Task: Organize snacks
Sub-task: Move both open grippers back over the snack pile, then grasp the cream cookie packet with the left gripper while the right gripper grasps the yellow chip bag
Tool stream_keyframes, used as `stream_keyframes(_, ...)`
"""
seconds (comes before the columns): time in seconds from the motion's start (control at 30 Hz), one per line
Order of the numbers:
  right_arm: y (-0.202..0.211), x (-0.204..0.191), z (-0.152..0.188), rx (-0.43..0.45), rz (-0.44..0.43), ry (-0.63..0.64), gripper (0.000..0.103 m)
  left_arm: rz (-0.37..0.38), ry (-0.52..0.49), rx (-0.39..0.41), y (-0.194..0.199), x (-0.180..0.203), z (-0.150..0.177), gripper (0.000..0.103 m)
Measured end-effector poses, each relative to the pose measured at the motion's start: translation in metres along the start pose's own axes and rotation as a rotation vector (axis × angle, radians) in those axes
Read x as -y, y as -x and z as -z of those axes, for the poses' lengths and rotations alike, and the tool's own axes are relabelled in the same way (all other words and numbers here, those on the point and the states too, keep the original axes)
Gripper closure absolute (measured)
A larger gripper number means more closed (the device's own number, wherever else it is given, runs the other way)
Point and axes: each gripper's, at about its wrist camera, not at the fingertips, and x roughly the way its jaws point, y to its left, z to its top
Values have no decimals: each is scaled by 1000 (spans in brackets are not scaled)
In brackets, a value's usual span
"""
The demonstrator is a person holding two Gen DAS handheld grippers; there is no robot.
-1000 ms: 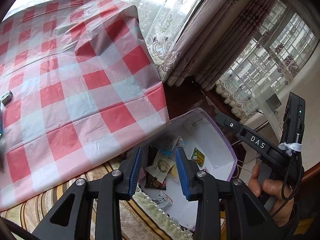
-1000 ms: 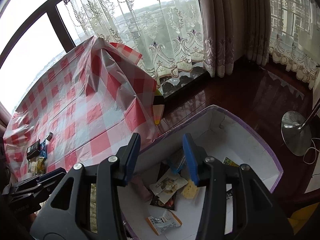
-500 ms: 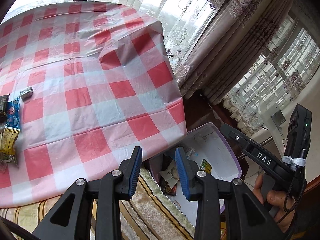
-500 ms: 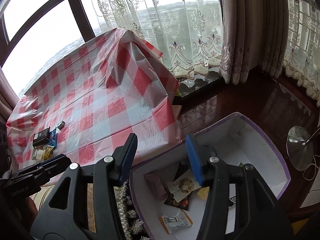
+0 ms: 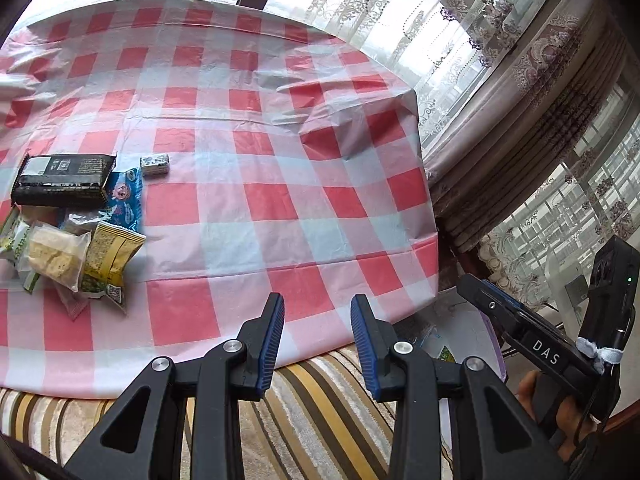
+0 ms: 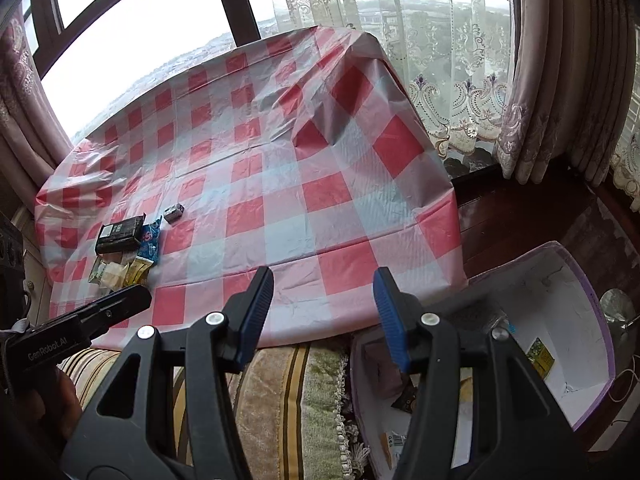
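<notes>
Several snack packets lie at the left of the red-and-white checked table: a black packet (image 5: 64, 179), a blue packet (image 5: 124, 200), a small grey packet (image 5: 155, 164), a yellow packet (image 5: 108, 258) and a clear packet of pale biscuits (image 5: 56, 256). The pile also shows in the right wrist view (image 6: 128, 248). My left gripper (image 5: 317, 316) is open and empty over the table's near edge. My right gripper (image 6: 323, 292) is open and empty, above the table edge. A white box with a purple rim (image 6: 600, 344) on the floor at right holds several packets.
A striped cushioned seat (image 5: 312, 408) runs along the table's near side. Lace curtains (image 6: 440, 60) and heavy drapes (image 5: 540, 100) hang behind the table. A dark wooden floor (image 6: 520, 208) lies beside the box, with a lamp base (image 6: 618, 304) at far right.
Both grippers have swung left and up, away from the box toward the table. The snack pile has come into the left wrist view. Both stay open.
</notes>
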Motion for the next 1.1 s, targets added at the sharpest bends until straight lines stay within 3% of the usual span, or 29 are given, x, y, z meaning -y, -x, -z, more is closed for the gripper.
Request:
stream_keyframes(0.63,-58,-104,5,-97,-161,89,47,-151,344,46,32,-135,-3,67)
stream_keyframes(0.87,-71,-122,6,-130,-190,118,47,-201,455,34,27,-168,-2,67)
stream_keyframes(1.1,-81,-128,8,-160,-200,123,47,-239,481,41,20,-183,-15,67)
